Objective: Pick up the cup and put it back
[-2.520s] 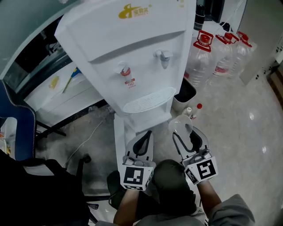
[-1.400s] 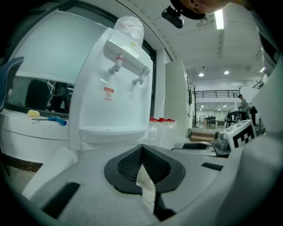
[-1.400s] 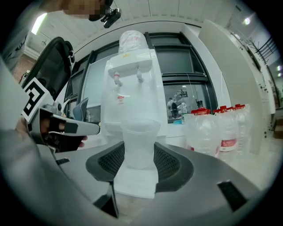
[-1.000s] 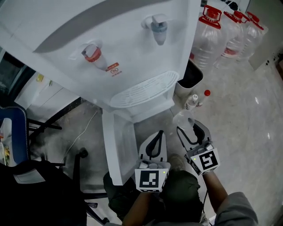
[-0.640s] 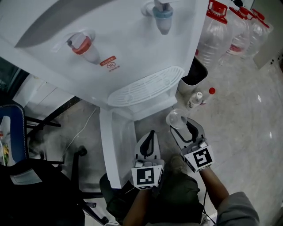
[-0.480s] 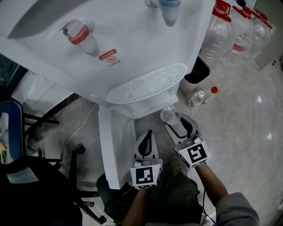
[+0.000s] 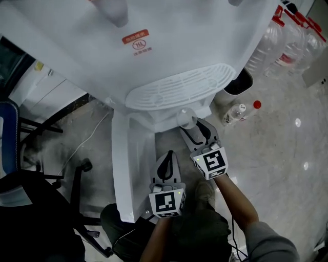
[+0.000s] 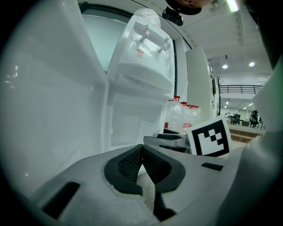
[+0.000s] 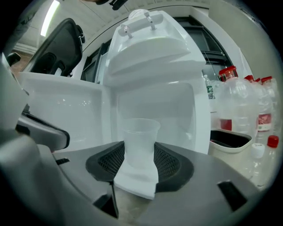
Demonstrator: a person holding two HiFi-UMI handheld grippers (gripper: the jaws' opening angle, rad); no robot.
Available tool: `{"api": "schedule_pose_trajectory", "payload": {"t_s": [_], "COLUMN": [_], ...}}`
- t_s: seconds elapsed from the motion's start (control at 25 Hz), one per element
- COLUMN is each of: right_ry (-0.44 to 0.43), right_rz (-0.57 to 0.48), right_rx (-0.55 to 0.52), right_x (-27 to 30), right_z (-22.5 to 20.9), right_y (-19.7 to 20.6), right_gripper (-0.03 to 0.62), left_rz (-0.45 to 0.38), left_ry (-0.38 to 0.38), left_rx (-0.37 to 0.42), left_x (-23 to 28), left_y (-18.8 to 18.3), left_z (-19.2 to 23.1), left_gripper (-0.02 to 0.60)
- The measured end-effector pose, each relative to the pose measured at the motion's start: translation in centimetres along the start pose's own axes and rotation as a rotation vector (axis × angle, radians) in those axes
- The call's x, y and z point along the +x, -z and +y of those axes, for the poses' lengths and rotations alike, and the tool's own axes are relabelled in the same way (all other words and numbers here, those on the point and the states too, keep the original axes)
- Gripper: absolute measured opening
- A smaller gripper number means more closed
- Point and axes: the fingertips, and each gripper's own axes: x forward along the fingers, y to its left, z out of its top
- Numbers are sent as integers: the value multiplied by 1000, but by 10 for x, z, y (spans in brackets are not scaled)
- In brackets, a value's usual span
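Pale tiled floor, white water dispenser [image 7: 169, 56] ahead. Right gripper [image 7: 190, 126] clamps clear cup [image 9: 140, 140], now lower and nearer open cabinet [image 9: 155, 108] straight ahead: put-back likely close. Left gripper [image 7: 167, 155] pinched together, empty, alongside.

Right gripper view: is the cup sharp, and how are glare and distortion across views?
Right gripper view: heavy fisheye bending, dark corners, but the translucent plastic cup is sharp. Left gripper view: same distortion, ceiling lights flare at upper right. Head view: even light, the white water dispenser nearly washed out, small glare spots on the floor.
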Motion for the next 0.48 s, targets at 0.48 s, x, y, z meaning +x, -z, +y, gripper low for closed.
{"api": "schedule_pose_trajectory", "payload": {"t_s": [0.48], "right_ry": [-44], "right_rz": [27], "right_rx": [-80], "right_x": [86], "right_z": [1], "right_y": [23], "right_gripper": [212], "left_rz": [-1], "left_ry": [-21], "left_rx": [-5], "left_x": [4], "left_y": [17], "left_z": [10], "left_gripper": [9]}}
